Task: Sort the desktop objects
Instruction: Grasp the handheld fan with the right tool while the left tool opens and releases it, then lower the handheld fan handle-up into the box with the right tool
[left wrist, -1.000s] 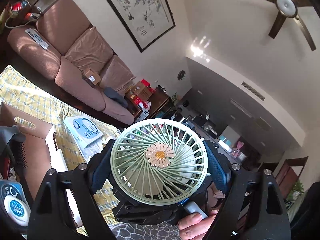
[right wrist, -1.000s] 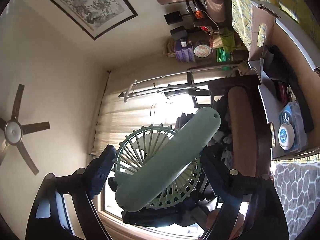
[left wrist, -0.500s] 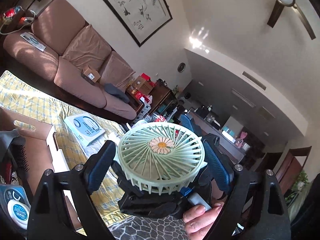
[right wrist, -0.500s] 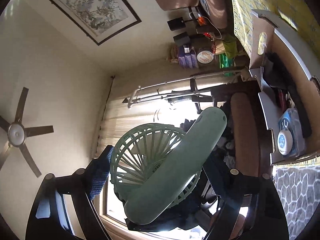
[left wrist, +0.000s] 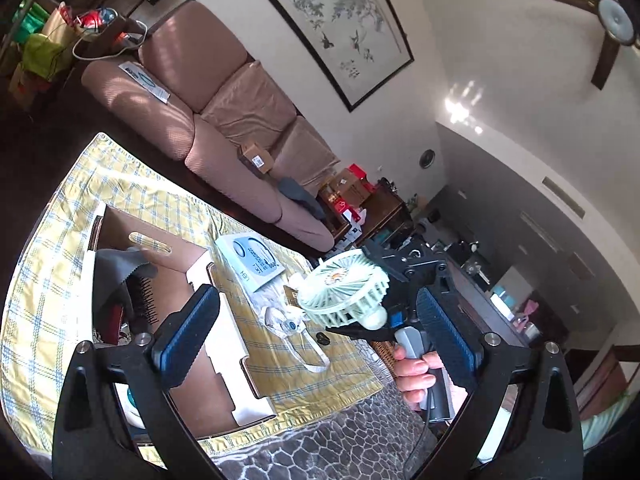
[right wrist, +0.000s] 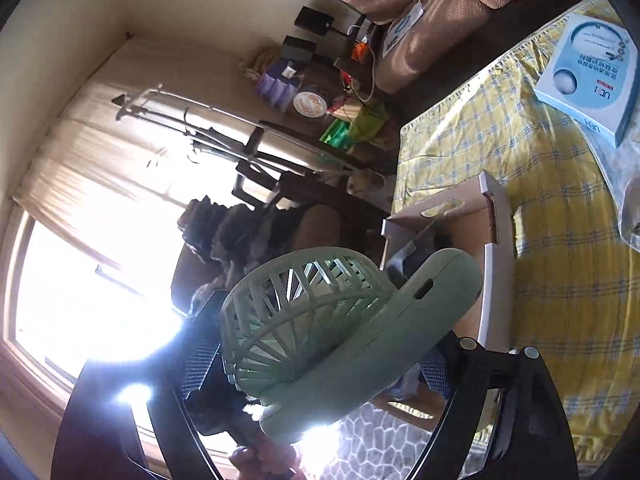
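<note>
"UEH" on blue-white box (left wrist: 251,261)

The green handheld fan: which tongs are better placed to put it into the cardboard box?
Right. The right tongs already hold the green handheld fan near the cardboard box; the left tongs are opening, empty.

The left gripper (left wrist: 316,334) has its jaws opening wide, with nothing pressed between its blue pads (left wrist: 186,334). The right gripper (right wrist: 316,360) is clamped on a green fan (right wrist: 340,336), its pads against the fan's sides, and is seen from the left wrist view carried by a hand (left wrist: 420,376) wrapped around its grey handle.
</note>
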`<state>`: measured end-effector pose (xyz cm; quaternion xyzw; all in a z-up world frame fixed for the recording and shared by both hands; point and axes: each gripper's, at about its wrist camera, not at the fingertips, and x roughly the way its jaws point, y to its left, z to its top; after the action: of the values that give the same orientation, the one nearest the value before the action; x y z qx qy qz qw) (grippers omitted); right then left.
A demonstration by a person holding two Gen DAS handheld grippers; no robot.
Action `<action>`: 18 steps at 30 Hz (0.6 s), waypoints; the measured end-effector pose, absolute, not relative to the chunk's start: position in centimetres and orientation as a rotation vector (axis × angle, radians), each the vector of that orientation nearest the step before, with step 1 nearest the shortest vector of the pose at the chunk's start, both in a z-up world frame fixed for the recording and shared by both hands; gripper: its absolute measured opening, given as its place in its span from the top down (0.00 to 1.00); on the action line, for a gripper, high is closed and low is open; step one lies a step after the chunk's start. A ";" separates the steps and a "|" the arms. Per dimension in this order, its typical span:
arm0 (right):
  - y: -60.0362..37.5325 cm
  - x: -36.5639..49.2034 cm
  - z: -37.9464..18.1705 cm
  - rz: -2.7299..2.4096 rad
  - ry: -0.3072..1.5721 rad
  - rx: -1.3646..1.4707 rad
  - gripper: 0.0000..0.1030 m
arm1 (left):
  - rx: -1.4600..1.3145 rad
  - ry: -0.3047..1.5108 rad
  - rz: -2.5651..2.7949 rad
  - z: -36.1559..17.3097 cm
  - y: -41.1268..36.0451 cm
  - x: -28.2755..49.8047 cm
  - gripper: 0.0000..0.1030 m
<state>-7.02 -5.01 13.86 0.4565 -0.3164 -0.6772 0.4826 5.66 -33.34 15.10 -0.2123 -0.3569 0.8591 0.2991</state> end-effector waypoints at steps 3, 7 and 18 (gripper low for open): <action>-7.1 -7.0 12.7 -1.694 -0.628 1.182 0.16 | -0.652 -0.912 2.297 14.1 -33.7 5.1 0.05; -11.4 -7.0 11.5 -1.743 -0.317 1.290 0.16 | -0.757 -0.876 2.322 13.0 -34.4 4.5 0.05; -22.9 -5.2 4.8 -1.686 0.790 1.561 0.16 | -0.711 -1.110 2.302 13.2 -39.1 5.0 0.05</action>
<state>-5.21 -22.93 4.79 0.6022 0.3049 -0.6504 0.3483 5.02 -39.15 13.25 -0.2602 -0.4061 0.8419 0.2420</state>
